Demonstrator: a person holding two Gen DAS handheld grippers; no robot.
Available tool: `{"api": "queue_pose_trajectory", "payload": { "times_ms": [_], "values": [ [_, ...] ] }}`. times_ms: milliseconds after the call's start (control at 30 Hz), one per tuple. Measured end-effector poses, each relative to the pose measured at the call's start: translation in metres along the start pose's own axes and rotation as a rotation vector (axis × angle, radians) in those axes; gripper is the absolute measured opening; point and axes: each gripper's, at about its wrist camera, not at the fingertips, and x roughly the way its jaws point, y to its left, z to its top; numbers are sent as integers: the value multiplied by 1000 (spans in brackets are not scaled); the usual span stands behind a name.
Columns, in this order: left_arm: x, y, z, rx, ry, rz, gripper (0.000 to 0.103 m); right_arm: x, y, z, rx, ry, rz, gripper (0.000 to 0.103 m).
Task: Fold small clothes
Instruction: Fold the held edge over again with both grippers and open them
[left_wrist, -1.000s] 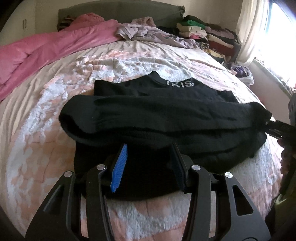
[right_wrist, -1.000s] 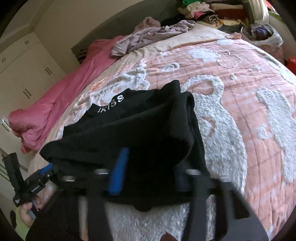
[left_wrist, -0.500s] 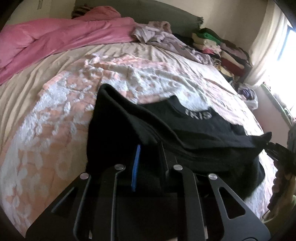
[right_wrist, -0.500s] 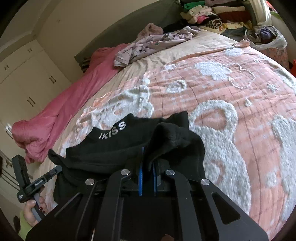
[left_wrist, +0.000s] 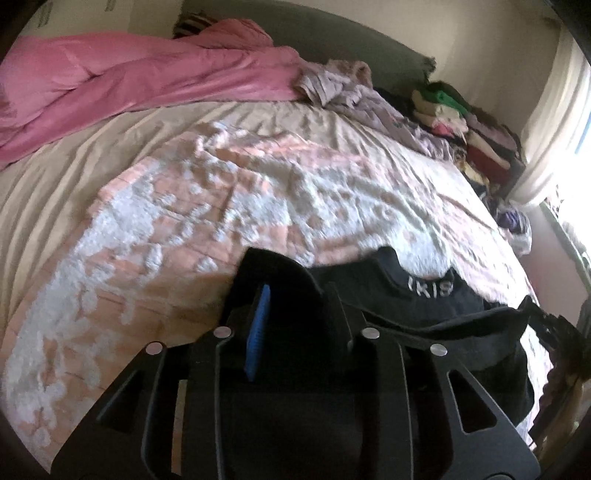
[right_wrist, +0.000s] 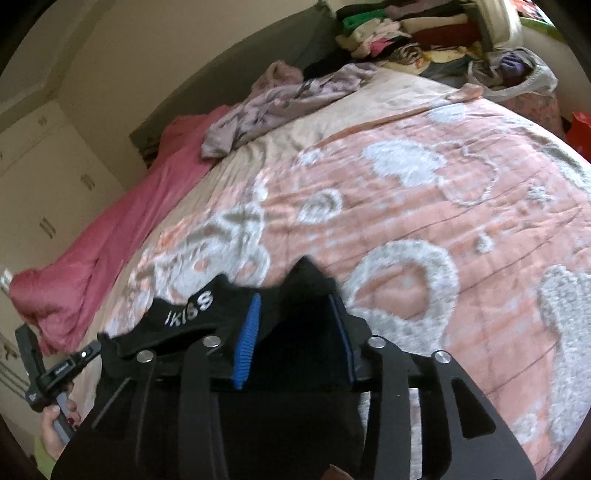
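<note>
A black top (left_wrist: 436, 306) with a white-lettered neckband (left_wrist: 430, 288) lies folded near the front edge of the bed; it also shows in the right wrist view (right_wrist: 192, 314). My left gripper (left_wrist: 299, 314) stands open with the garment's left end between its blue-padded fingers (left_wrist: 256, 332). My right gripper (right_wrist: 295, 325) stands open with the garment's right end between its fingers (right_wrist: 245, 339). The other hand-held gripper (right_wrist: 55, 373) shows at the lower left of the right wrist view.
The bed carries a pink and white textured blanket (left_wrist: 221, 206). A pink duvet (left_wrist: 129, 92) lies bunched at the far left. A lilac garment (right_wrist: 288, 99) lies near the headboard. Stacks of folded clothes (left_wrist: 469, 129) sit at the far right corner.
Both grippers closed on the ends of the black top half a second ago and have now opened. The garment sits lower in both views, with its ends still between the fingers.
</note>
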Motion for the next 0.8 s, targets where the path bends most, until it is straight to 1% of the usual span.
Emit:
{"api": "queue_pose_trajectory", "payload": {
  "times_ms": [33, 133, 200, 267, 333, 400, 467, 567, 700, 800],
  "values": [
    [-3, 4, 0, -10, -8, 4, 22, -3, -5, 2, 13, -9, -1, 53],
    [-10, 17, -1, -44, -22, 10, 22, -9, -12, 5, 18, -18, -19, 54],
    [-12, 27, -4, -61, -25, 18, 22, -12, -12, 6, -14, -24, -45, 55],
    [-11, 34, -6, -69, -13, 24, 22, -12, -10, 6, -55, -20, -73, 59],
    [-9, 39, -9, -69, 6, 14, 22, -11, -7, 4, -89, -17, -89, 59],
    [-6, 39, -11, -51, 22, 12, 22, -6, -4, 2, -126, 10, -97, 60],
    [-3, 36, -12, -30, 38, 13, 22, 2, 0, -1, -174, 42, -125, 61],
    [6, 28, -12, 22, 61, 21, 22, 14, 3, -7, -208, 72, -144, 61],
    [20, 15, -11, 109, 89, 50, 23, 25, 8, -12, -249, 82, -169, 61],
    [30, 13, -11, 131, 100, 54, 24, 31, 7, -16, -261, 92, -176, 60]
  ]
}}
